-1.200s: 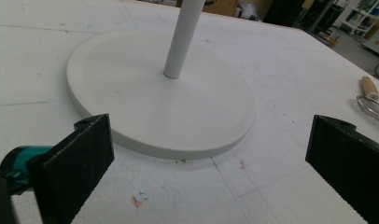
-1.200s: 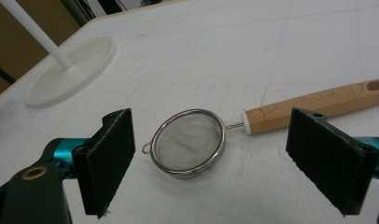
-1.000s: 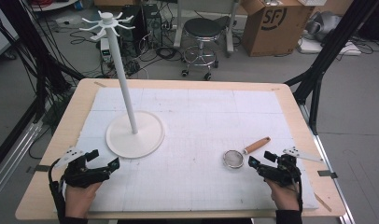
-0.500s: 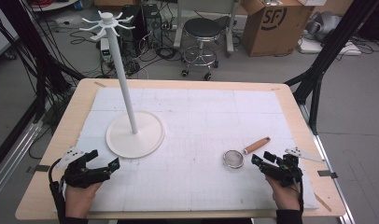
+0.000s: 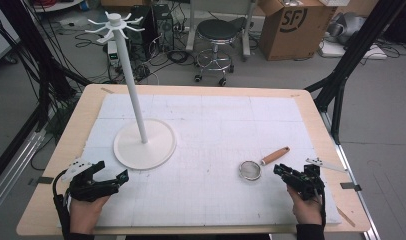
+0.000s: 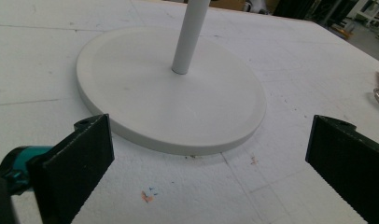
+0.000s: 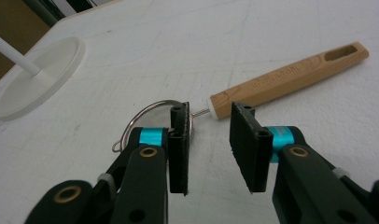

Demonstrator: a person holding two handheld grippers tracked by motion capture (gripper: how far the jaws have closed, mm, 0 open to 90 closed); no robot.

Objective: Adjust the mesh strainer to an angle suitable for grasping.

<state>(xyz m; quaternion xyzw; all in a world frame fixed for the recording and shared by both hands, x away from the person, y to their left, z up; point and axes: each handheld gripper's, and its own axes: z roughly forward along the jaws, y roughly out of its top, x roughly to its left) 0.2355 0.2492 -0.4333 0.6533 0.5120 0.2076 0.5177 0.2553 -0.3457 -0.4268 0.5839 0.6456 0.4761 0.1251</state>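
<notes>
You are holding the right gripper (image 5: 279, 169) low over the white foam mat (image 5: 216, 130) at the near right of the table (image 5: 56, 150), its jaws standing partly apart with a narrow gap and gripping nothing. The small wire strainer (image 5: 261, 164) is lying flat on the mat just ahead of those jaws, near but not touching them as far as the high view shows; its round mesh bowl is pointing toward you and its wooden handle (image 7: 290, 79) is running away toward the far right. In the right gripper view the wire rim is showing just behind the left-hand jaw and the handle's white collar is lying just beyond the gap. Lettering is stamped along the handle, but it is too small to read. You are resting the left gripper (image 5: 113, 172) at the near left of the mat, jaws spread wide and empty, pointing at the round base of the white hanging stand (image 5: 141, 135); in the left gripper view that base (image 6: 173, 98) is lying just beyond the jaws, apart from them. The stand's pole is rising upright to a crown of hooks. Behind the table a cardboard box (image 5: 296, 25) is carrying a large printed "SF" mark, beside a black stool (image 5: 218, 35). A small white hook piece (image 5: 323, 163) is lying at the mat's right edge.
</notes>
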